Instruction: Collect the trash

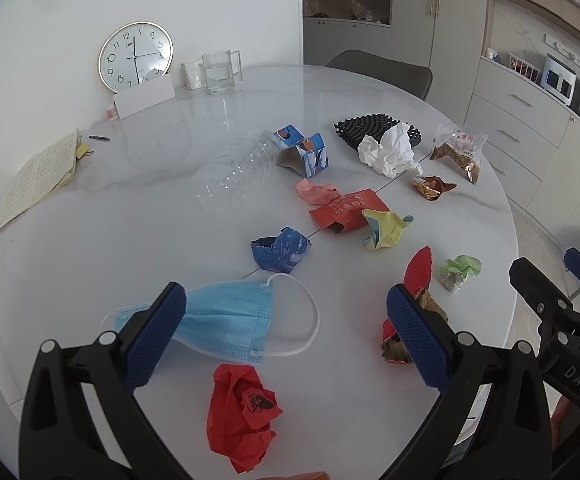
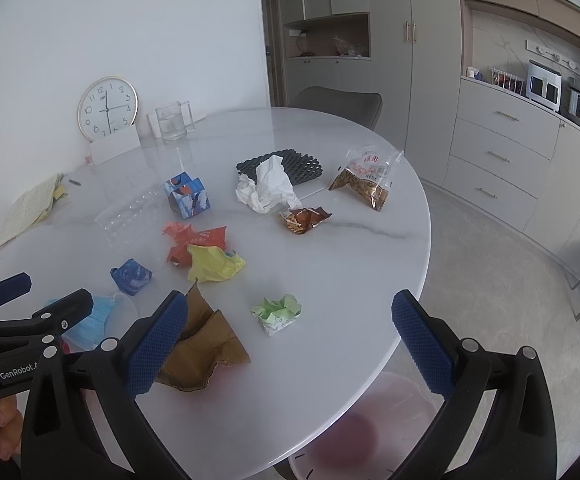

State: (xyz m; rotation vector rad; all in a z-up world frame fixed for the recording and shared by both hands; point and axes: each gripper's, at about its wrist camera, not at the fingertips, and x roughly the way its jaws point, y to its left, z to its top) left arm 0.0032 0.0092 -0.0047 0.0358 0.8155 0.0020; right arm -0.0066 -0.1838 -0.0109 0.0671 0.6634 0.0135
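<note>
Both grippers' jaws gape; the left gripper (image 1: 286,316) partly hides the mask (image 1: 226,320) (blue).

A light-blue pleated mask (image 1: 226,316) is lying between blue cross-hatched pads (image 1: 158,336); red crumpled paper (image 1: 242,420) is sitting below them.

Both wrist views look down-forward, close over round table (image 1: 90,240); share litter, probably same edge.

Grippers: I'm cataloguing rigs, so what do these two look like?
Both are alike: the left gripper and right gripper have black plastic scissor-style arms with silver rivets, and fingers padded in blue cross-hatched rubber. White lettering reads "GenRobot" on the left and "DAS" on the right. No sleeves show.
</note>
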